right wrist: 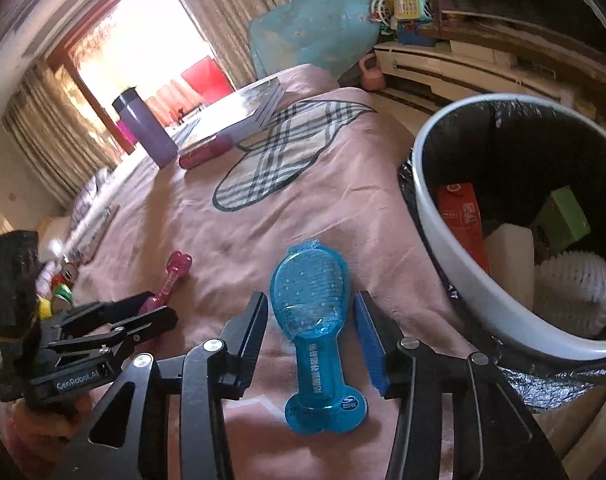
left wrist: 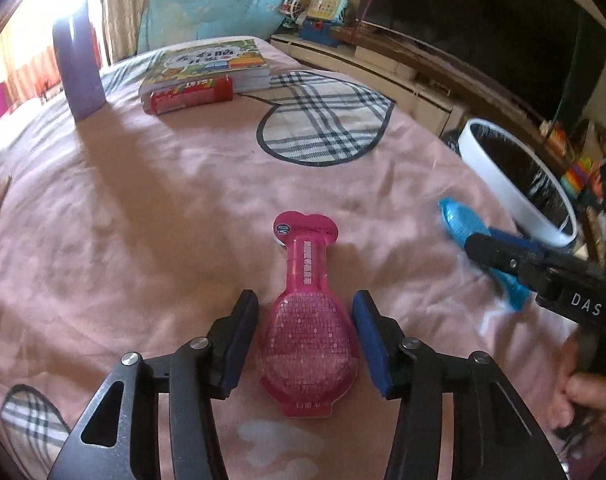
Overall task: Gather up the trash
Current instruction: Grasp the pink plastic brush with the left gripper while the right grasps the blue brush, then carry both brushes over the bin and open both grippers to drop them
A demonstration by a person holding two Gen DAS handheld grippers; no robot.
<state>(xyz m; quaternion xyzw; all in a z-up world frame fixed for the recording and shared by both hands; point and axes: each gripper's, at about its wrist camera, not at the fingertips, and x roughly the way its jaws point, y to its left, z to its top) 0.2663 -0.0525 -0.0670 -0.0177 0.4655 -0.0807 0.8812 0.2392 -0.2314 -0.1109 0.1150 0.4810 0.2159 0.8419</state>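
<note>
A pink plastic blister pack (left wrist: 309, 332) lies flat on the pink bedsheet (left wrist: 163, 208). My left gripper (left wrist: 305, 312) is open, with its fingers on either side of the pack's wide end. A blue blister pack (right wrist: 313, 332) lies on the sheet close to the bin. My right gripper (right wrist: 313, 320) is open, its fingers flanking the blue pack. In the left wrist view the right gripper (left wrist: 503, 256) and the blue pack (left wrist: 463, 224) show at the right. In the right wrist view the left gripper (right wrist: 135, 320) and the pink pack (right wrist: 175, 272) show at the left.
A white bin with a black liner (right wrist: 455, 248) stands beside the bed at the right and holds boxes and white trash; it also shows in the left wrist view (left wrist: 499, 184). A purple bottle (left wrist: 77, 68), a book (left wrist: 207, 64) and a red tube (left wrist: 189, 96) lie at the far end.
</note>
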